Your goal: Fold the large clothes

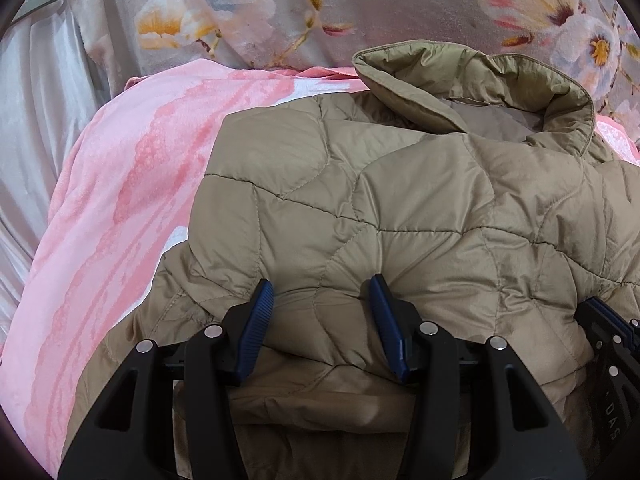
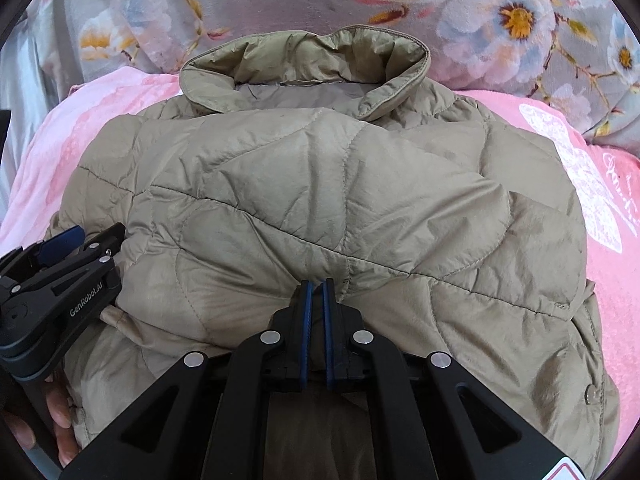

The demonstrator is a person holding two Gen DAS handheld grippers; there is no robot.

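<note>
A tan quilted jacket (image 1: 400,208) lies folded on a pink blanket (image 1: 120,200), its collar (image 1: 472,88) at the far end. My left gripper (image 1: 320,292) is open, its blue fingers resting on the jacket's near folded edge with fabric between them. In the right wrist view the same jacket (image 2: 328,200) fills the middle, collar (image 2: 304,64) far. My right gripper (image 2: 317,284) is shut on a pinch of the jacket's near edge. The left gripper (image 2: 64,248) shows at the left, and the right gripper's body sits at the left view's right edge (image 1: 608,344).
A grey floral cover (image 2: 500,20) lies beyond the jacket. The pink blanket (image 2: 600,200) with a white butterfly print spreads to the right. Silvery satin fabric (image 1: 32,140) hangs at the far left. A hand (image 2: 56,412) holds the left gripper.
</note>
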